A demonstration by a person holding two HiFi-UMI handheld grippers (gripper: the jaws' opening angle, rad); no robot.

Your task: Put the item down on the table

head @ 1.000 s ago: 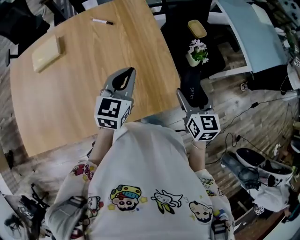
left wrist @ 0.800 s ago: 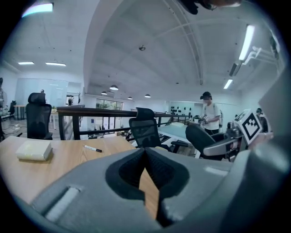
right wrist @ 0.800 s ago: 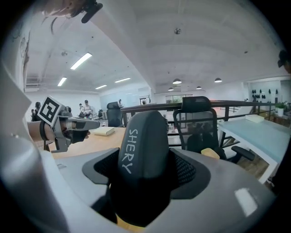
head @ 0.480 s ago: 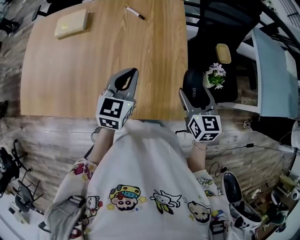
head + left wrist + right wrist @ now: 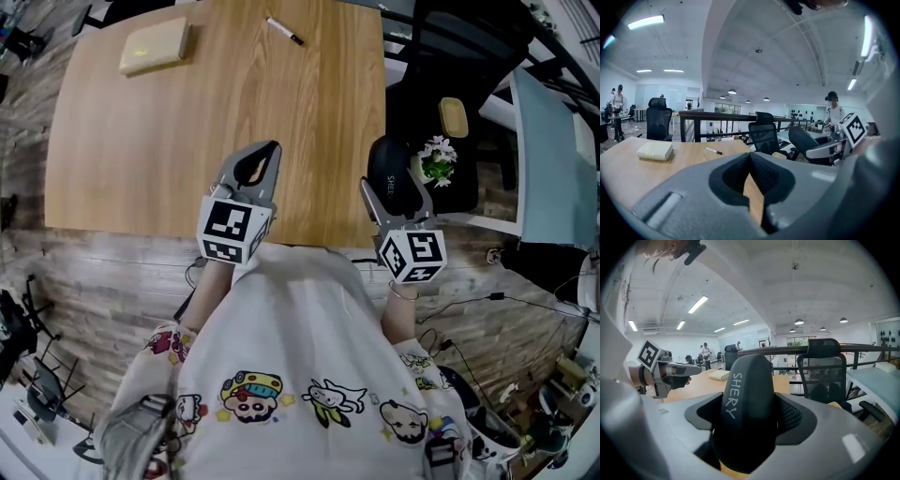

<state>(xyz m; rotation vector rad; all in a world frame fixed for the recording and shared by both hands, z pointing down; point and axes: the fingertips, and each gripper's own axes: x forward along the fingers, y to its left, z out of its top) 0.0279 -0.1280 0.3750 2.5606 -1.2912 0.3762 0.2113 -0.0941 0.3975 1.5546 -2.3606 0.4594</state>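
Note:
My right gripper (image 5: 392, 192) is shut on a black oblong case (image 5: 388, 173) with "SHERY" printed on it. In the right gripper view the case (image 5: 745, 399) stands between both jaws and fills the middle. It hangs just off the near right corner of the wooden table (image 5: 141, 141), partly over a black chair. My left gripper (image 5: 266, 152) is over the table's near edge; its jaws meet at the tips with nothing between them, as the left gripper view (image 5: 750, 157) shows.
A cream box (image 5: 155, 47) lies at the table's far left and a black pen (image 5: 283, 30) lies at its far edge. To the right, beside the table, a black chair (image 5: 469, 187) carries a flower pot (image 5: 436, 159) and a yellow item (image 5: 454, 117). Cables cross the floor.
The person has turned, so the table now sits squarely ahead. Both grippers swung with the turn. The case stays in the right gripper, and the left jaws stay closed.

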